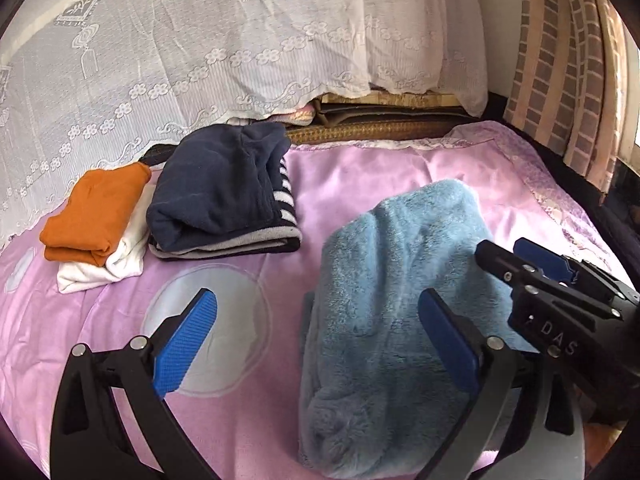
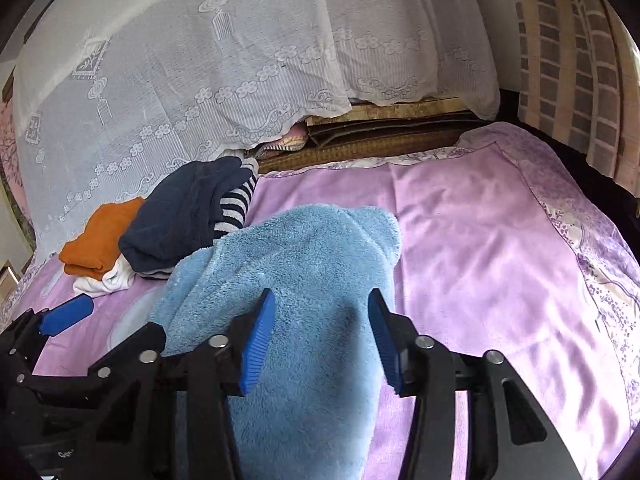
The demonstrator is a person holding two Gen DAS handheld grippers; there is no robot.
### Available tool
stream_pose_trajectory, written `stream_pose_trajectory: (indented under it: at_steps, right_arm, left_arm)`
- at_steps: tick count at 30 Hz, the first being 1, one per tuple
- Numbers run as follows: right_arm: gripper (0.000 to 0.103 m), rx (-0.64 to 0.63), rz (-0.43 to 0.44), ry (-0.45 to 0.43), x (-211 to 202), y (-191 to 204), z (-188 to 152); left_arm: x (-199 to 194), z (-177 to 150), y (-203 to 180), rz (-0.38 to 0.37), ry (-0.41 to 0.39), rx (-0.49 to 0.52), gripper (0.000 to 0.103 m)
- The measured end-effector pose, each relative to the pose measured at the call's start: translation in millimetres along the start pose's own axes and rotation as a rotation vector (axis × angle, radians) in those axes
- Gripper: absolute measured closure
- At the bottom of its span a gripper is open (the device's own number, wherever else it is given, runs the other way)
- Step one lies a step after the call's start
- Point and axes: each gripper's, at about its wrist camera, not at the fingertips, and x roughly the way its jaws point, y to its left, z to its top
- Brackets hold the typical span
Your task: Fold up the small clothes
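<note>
Left view, near centre-right: folded blue fleece (image 1: 392, 280), lying long-wise on the pink sheet (image 1: 360, 168), near end toward the camera, far end rounded.

Left gripper (image 1: 318, 340): wide open, holding nothing. Hovers over the near part of the fleece. Left pad (image 1: 188, 344) above bare sheet, well clear of the fleece; right pad (image 1: 448, 340) over the fleece's right half. No pinch visible.

Right gripper (image 2: 320, 340): part-way open, pointing down at the fleece. In the right view, fleece filling the whole gap between the two blue pads. Cannot tell whether the pads press on it or only straddle it. In the left view, comes in from the right edge with its fingertips at the fleece's right side.

Far left on the sheet, well apart from the fleece: three folded pieces.
- Orange piece (image 1: 92, 216), leftmost, resting on top of a white piece (image 1: 120, 264).
- Navy piece (image 1: 216, 192) just right of those, touching the white one, with a striped layer and a grey edge showing at its right and near sides.

Behind the pile and along the far side: white lace cloth (image 1: 200, 40), draped, hem hanging just over the navy piece's far end. Under the hem: brown woven mat (image 1: 380, 126) at the sheet's far edge. Far right: checked curtain (image 1: 560, 80).
</note>
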Motion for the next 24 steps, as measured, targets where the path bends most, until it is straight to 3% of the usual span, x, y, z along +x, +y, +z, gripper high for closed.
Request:
stream_pose_trajectory:
  at_steps: [6,9,12,24]
  right_arm:
    - [0.054,-0.094,-0.005,0.03,19,26,-12]
    - [0.045,-0.174,-0.036,0.036,25,43,-21]
    - [0.041,-0.204,-0.047,0.035,30,51,-26]
    - [0.039,-0.182,-0.028,0.047,42,46,-33]
  left_arm:
    - [44,-25,29,-0.003,0.117,-0.068,0.004]
    - [49,-35,34,-0.013,0.117,-0.073,0.004]
    - [49,-41,30,0.032,0.093,-0.035,0.004]
    - [57,-46,30,0.033,0.092,-0.037,0.004]
